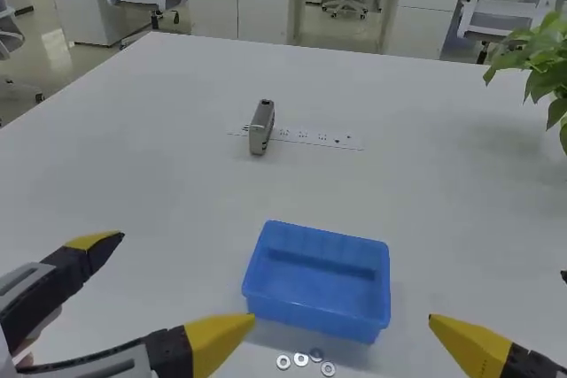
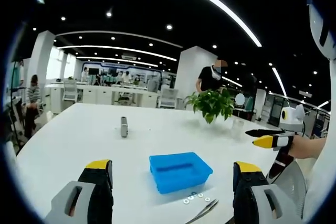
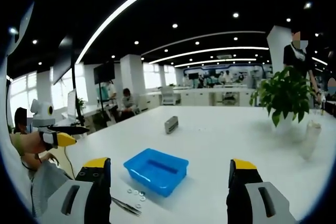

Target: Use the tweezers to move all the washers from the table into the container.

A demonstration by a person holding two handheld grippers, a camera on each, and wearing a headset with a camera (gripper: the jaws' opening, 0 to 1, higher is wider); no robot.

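While both grippers hover over the near edge of the white table [image 1: 133, 112], neither holds anything.

Left gripper [image 1: 177, 279]: jaws spread wide, yellow tips well apart, empty. In the head view it sits at 8 o'clock of the blue container [image 1: 319, 312].

Right gripper [image 3: 169, 163]: jaws likewise spread wide in its own view, empty. One yellow tip enters the head view at 4 o'clock of the container.

Container: open-topped blue tray, upright on the table at near centre.

Washers [image 1: 301, 359]: four small silver rings counted in the head view. They lie flat on the table at 6 o'clock of the container, just beside its near wall and outside it, close together in a short row.

Tweezers [image 2: 202, 212]: lying loose on the table, touched by neither gripper. In the left gripper view they lie at 5 o'clock of the container, just past the washers on the near side. In the right gripper view they lie at 7 o'clock. Whether their prongs are parted is too small to tell.

Other items: a small grey block [image 1: 261, 127] stands upright at 12 o'clock of the container, well apart from it, at the left end of a flush socket strip [image 1: 310, 136]. A potted plant [image 1: 536, 59] stands at 2 o'clock, toward the far right edge of the table. White desks [image 1: 239, 6] line the room beyond, and a person [image 2: 210, 80] stands behind the plant in the left gripper view.
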